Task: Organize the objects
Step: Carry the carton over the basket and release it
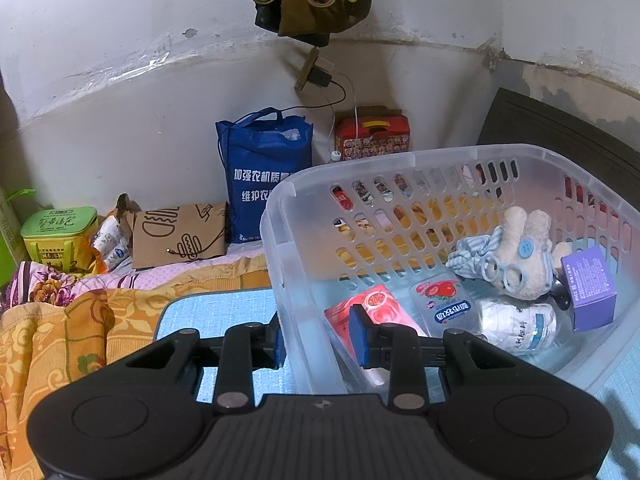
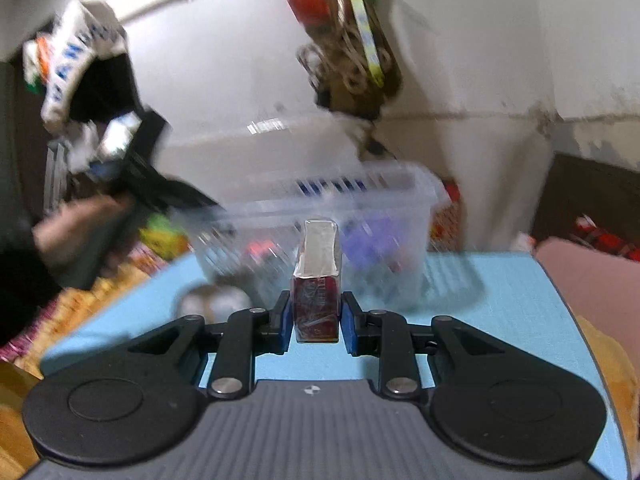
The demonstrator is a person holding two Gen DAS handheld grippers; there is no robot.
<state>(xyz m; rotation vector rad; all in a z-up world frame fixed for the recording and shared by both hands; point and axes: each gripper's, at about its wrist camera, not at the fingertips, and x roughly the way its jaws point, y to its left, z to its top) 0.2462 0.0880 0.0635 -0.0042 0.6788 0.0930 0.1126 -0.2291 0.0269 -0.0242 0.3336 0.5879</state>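
Observation:
A clear plastic basket stands on a light blue table. It holds a red packet, a clear pouch with a tomato picture, a white bottle, a plush bunny with blue glasses and a purple box. My left gripper is open and straddles the basket's near left wall, one finger outside and one inside. My right gripper is shut on a dark red box with a silver top, held above the table in front of the blurred basket.
A blue tote bag, a red patterned box, a brown paper bag and a green tin sit on the bed by the wall. An orange blanket lies left of the table. A silver round object lies on the table.

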